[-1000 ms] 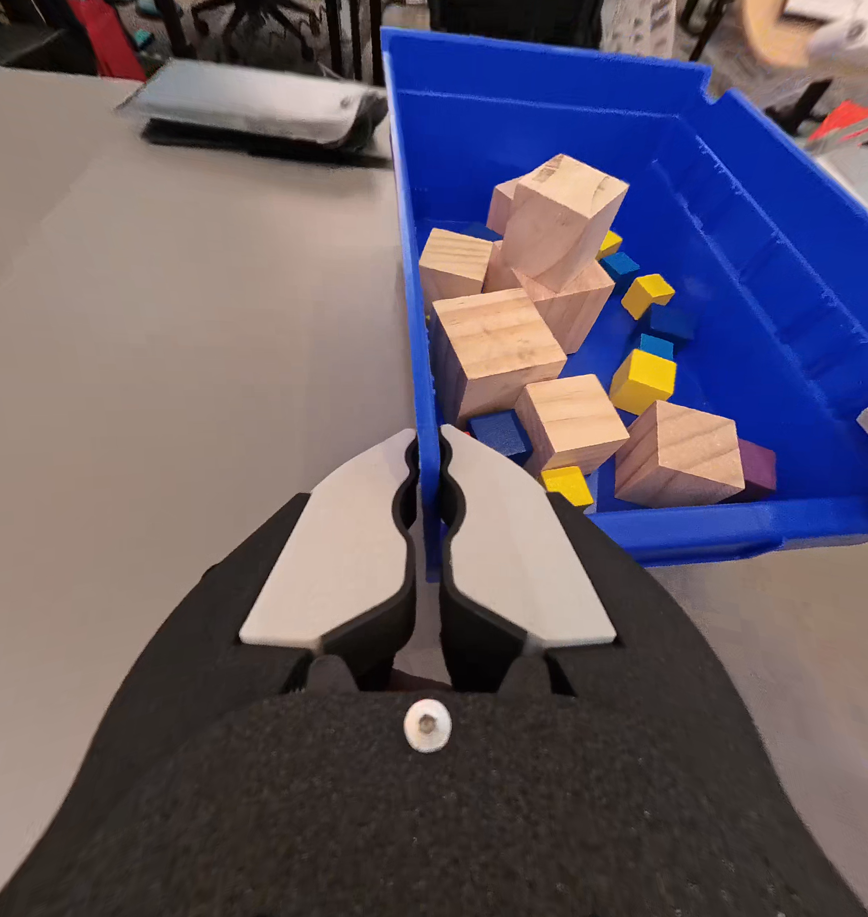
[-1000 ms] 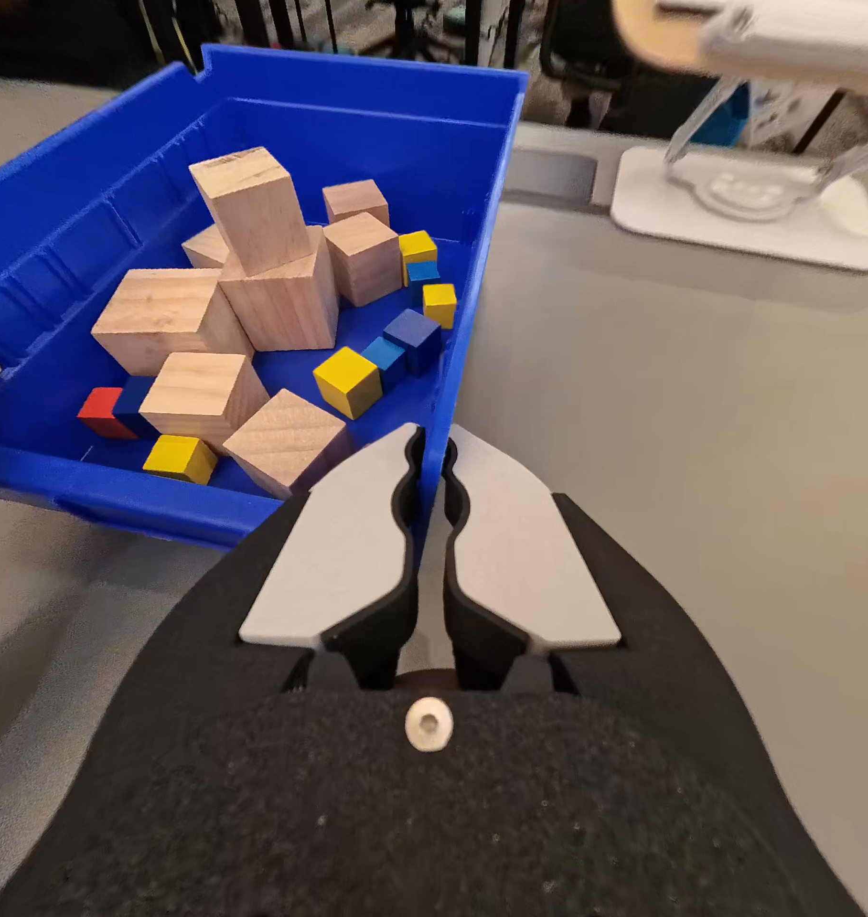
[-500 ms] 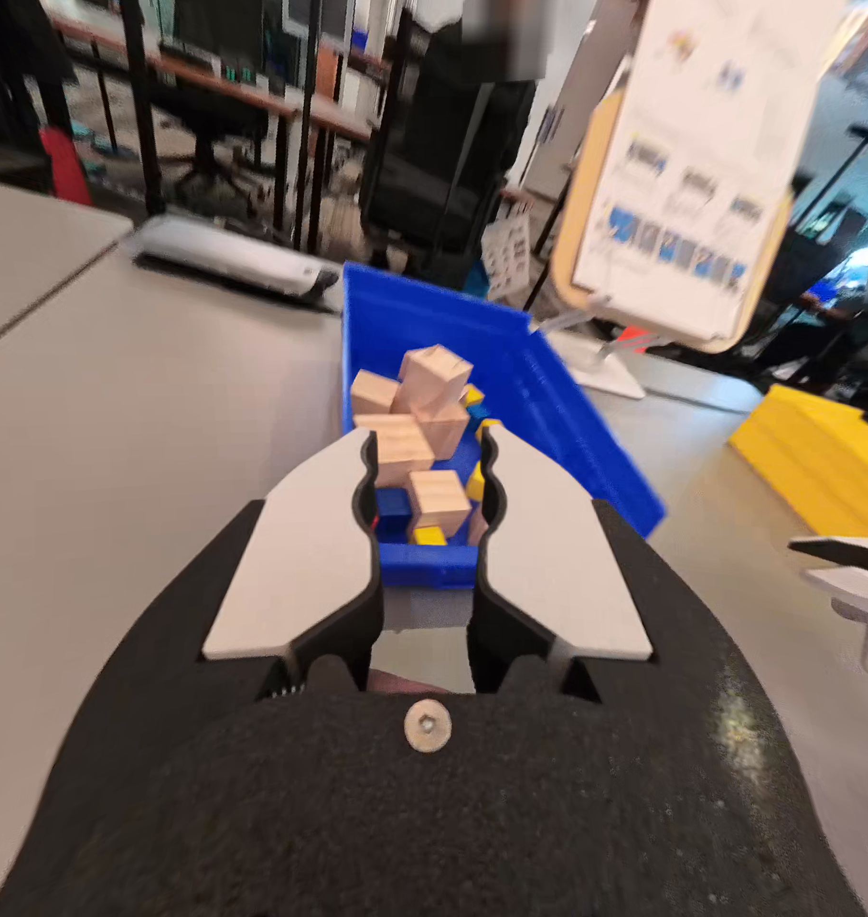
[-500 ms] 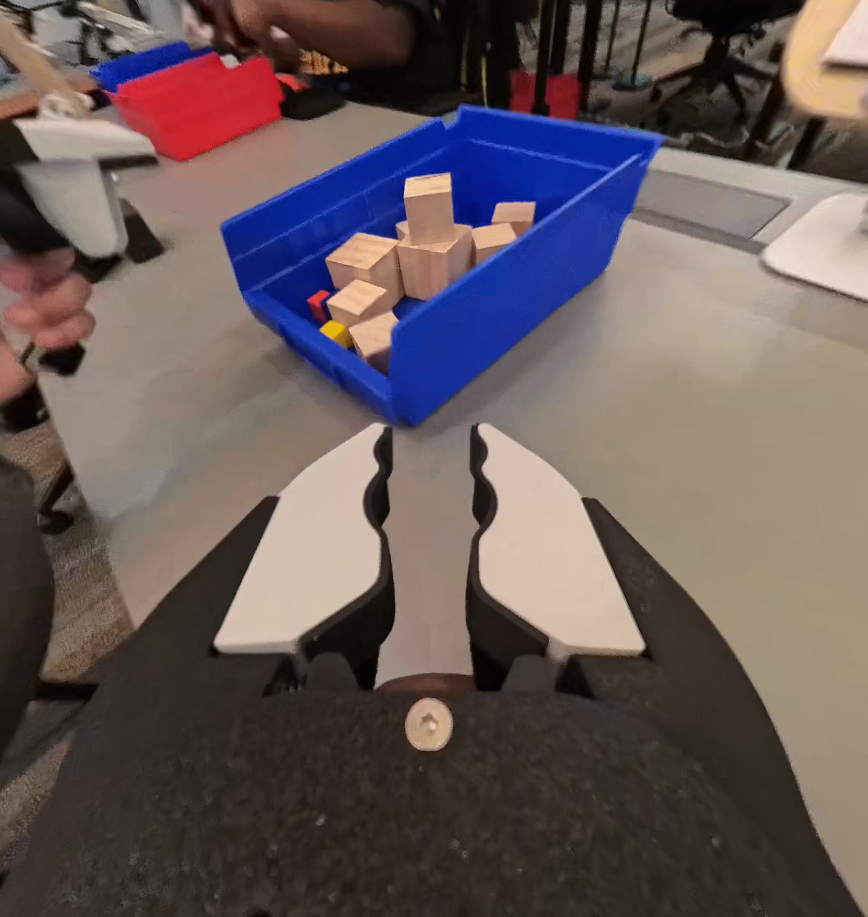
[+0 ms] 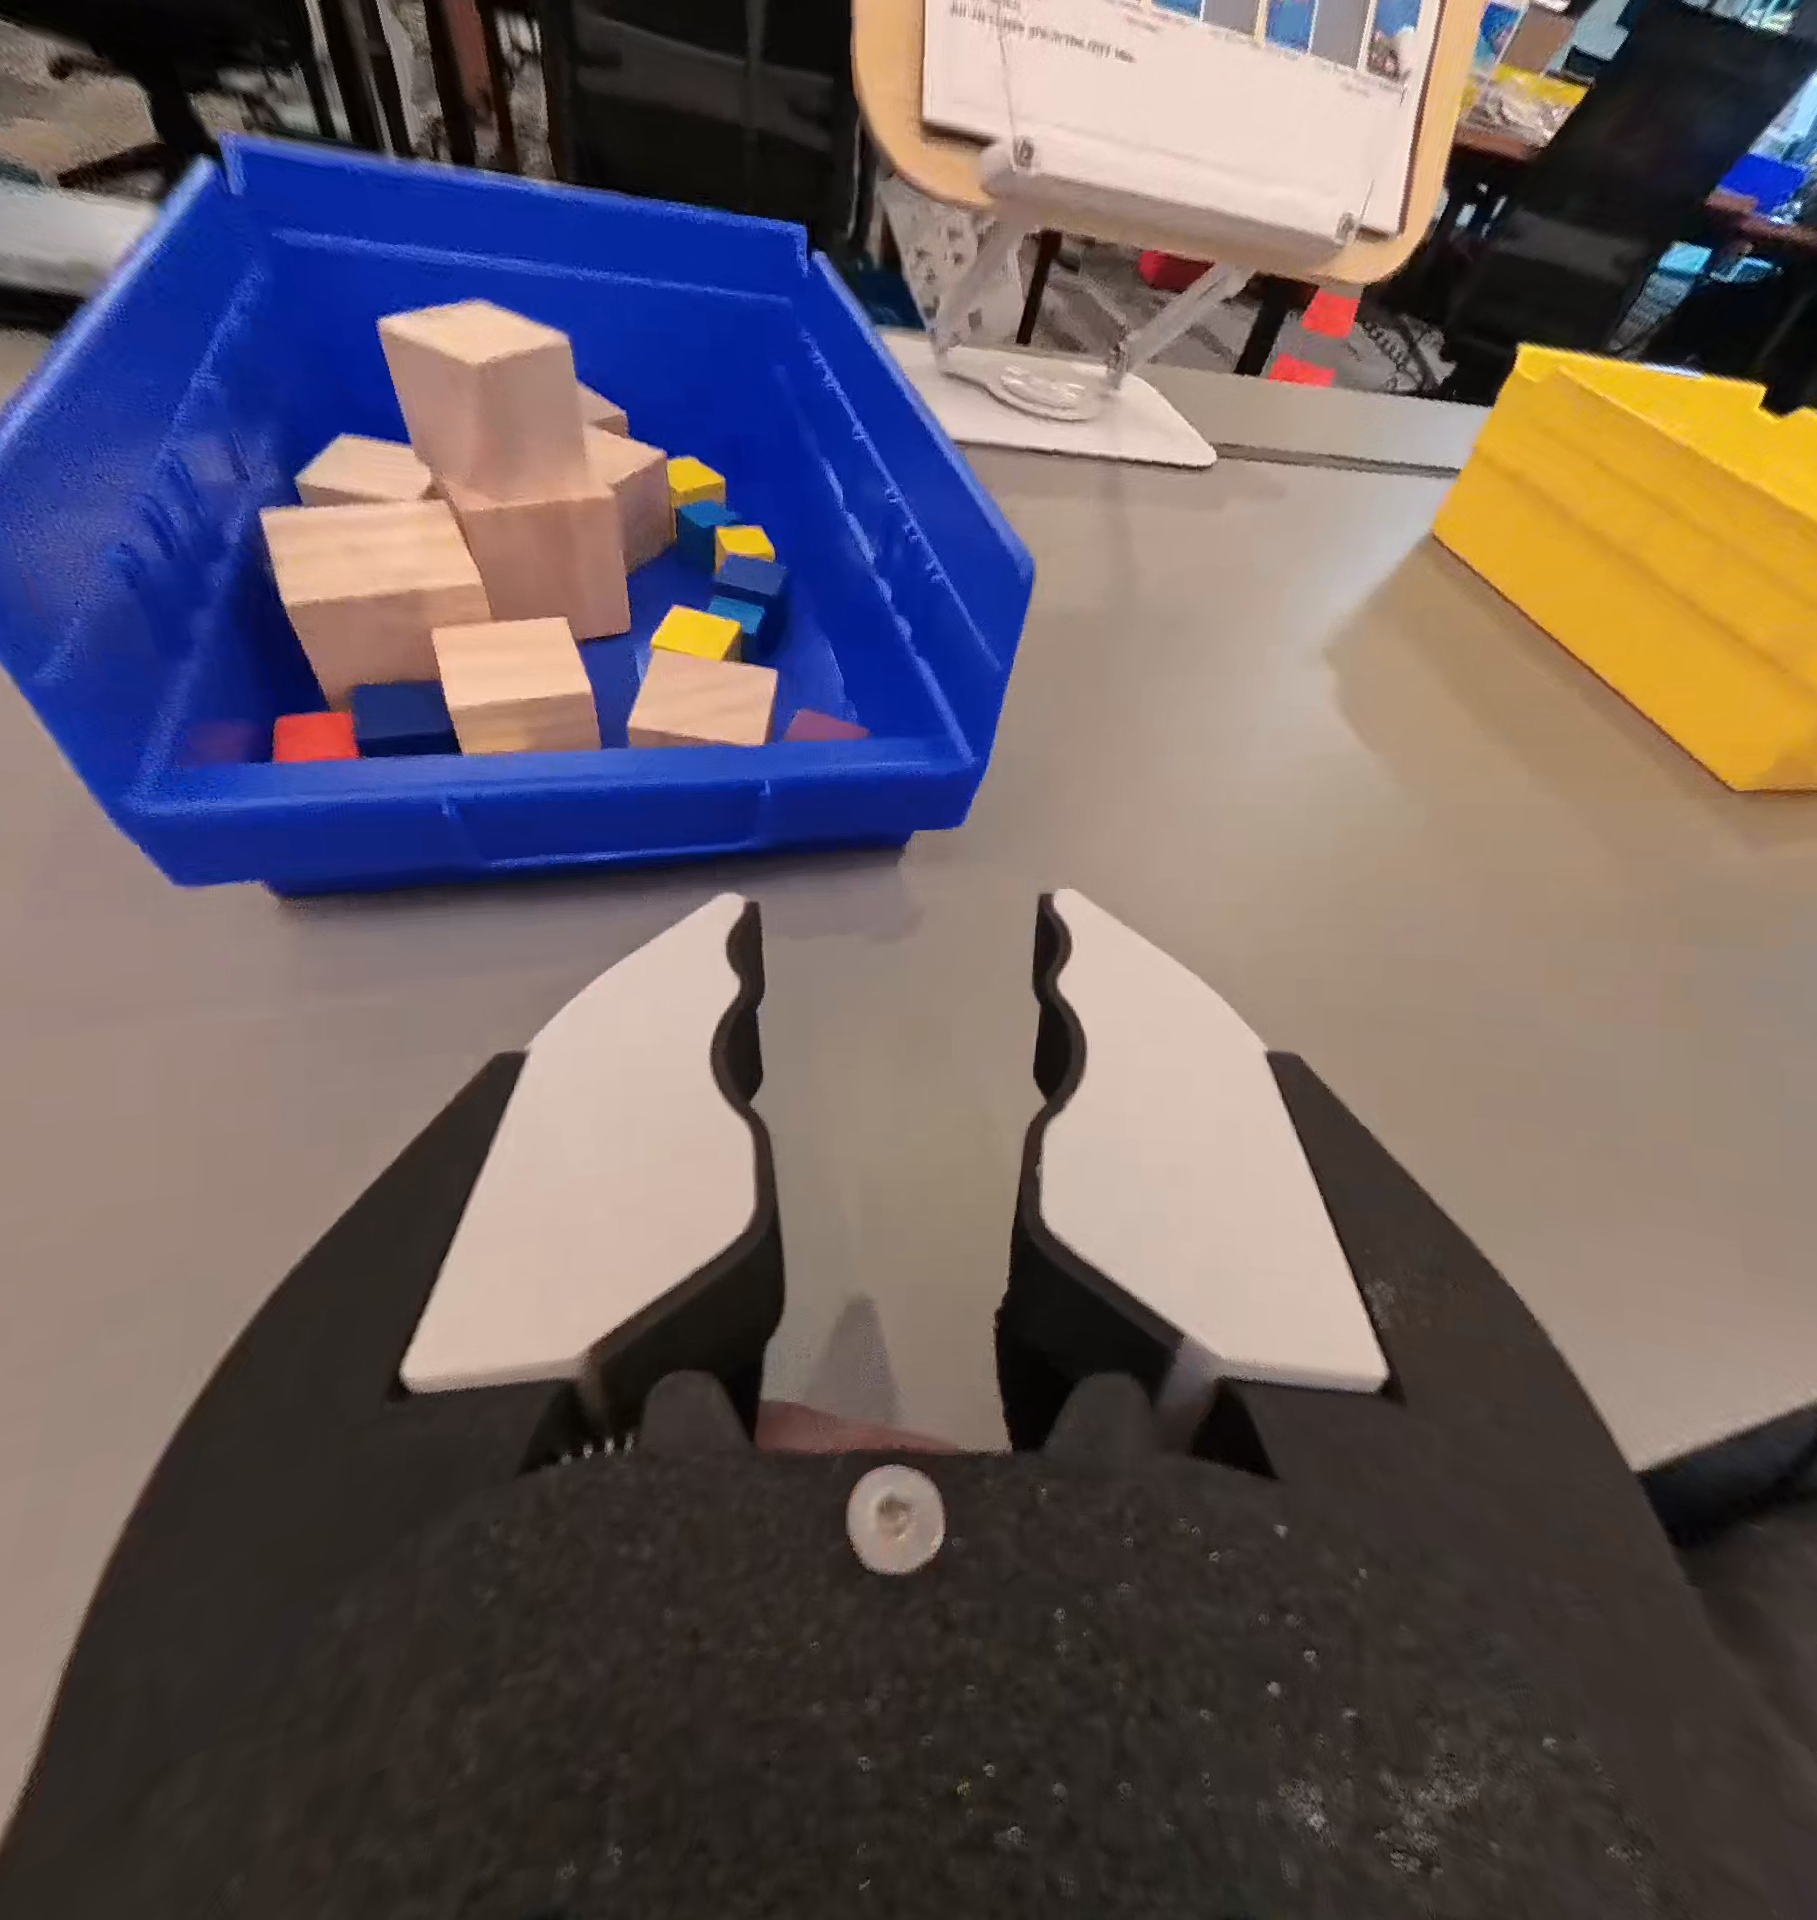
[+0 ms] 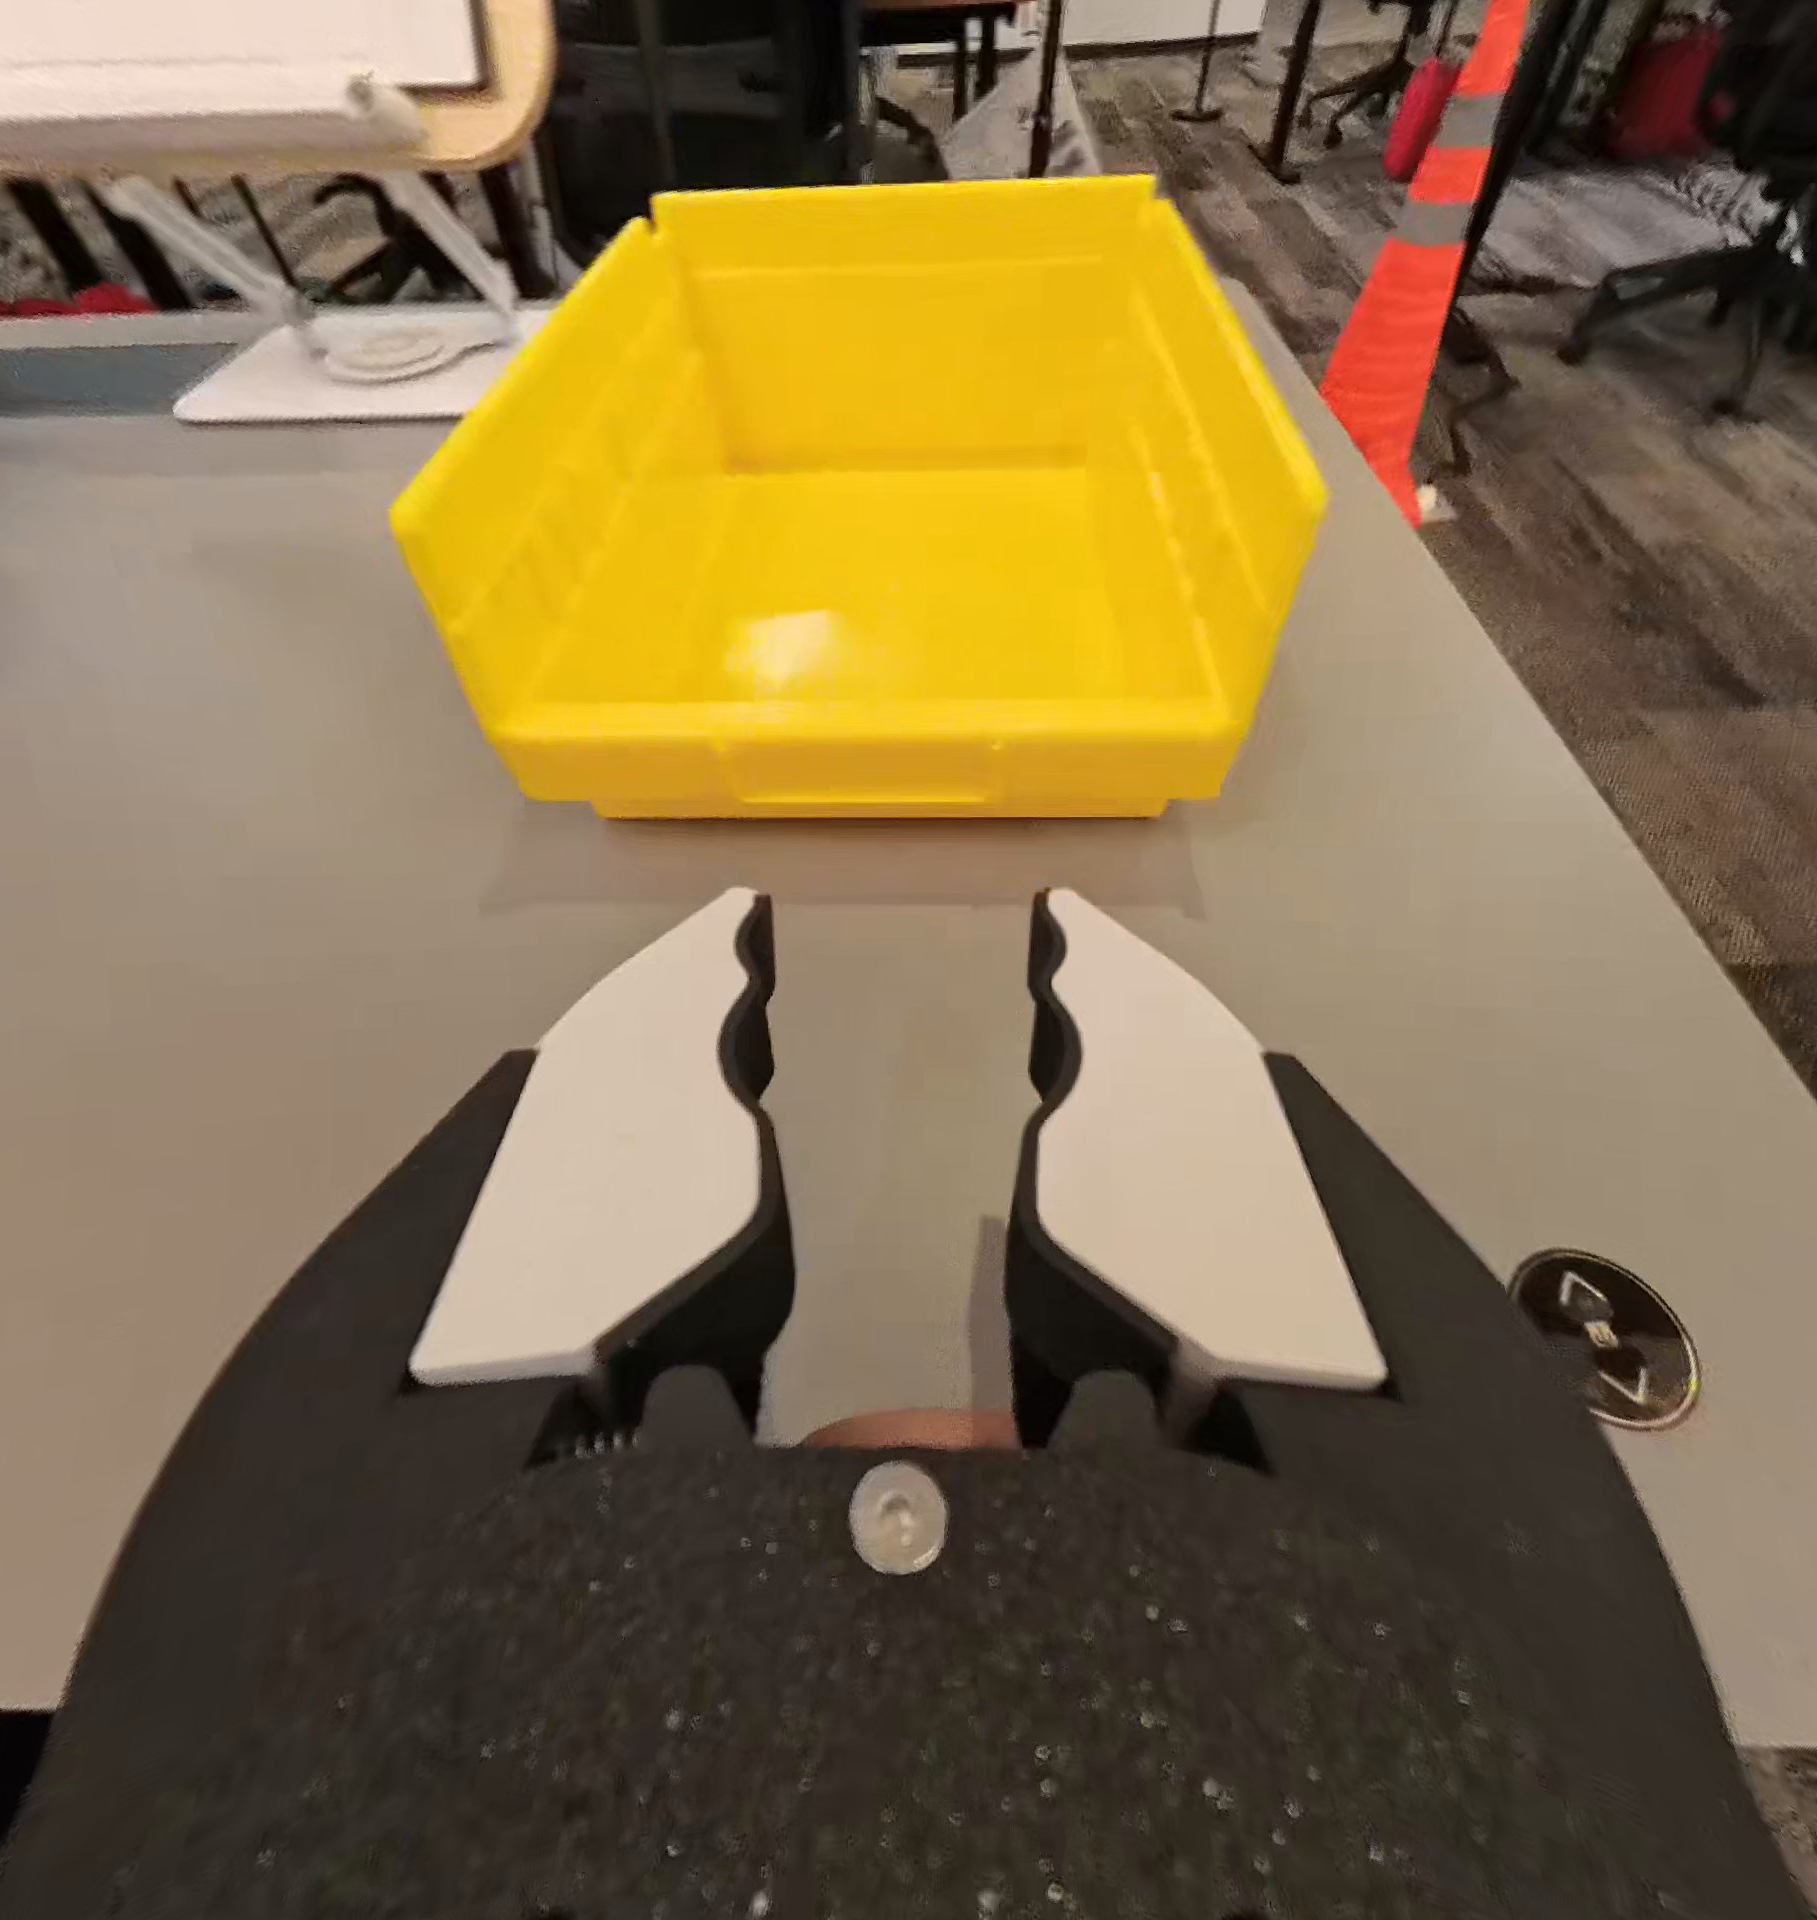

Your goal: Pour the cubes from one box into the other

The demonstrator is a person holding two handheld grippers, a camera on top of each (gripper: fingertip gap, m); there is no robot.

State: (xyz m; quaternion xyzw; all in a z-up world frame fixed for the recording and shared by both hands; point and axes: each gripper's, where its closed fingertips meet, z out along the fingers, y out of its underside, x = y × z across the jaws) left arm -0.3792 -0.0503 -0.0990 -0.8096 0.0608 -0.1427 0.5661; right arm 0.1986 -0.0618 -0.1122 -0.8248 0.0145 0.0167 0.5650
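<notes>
- The blue bin (image 5: 530, 821), a rigid moulded plastic box with sloped ribbed walls and a low front lip, sits on the grey bench (image 5: 1247, 831) ahead and left of the left tongs (image 5: 891, 914).
- It holds a loose heap of large bare wooden cubes (image 5: 478, 384) and small painted cubes (image 5: 694, 632) in yellow, blue and red.
- The yellow bin (image 6: 862, 769), same shape and glossy, stands empty just ahead of the right tongs (image 6: 896, 910).
- Both tongs gape open, holding nothing, clear of either bin.
- The loaded bin looks moderately heavy and stiff. The side walls would be the sensible grip, one pair of tongs on each.
- The smooth cubes will likely slide and tumble suddenly once tilted.
</notes>
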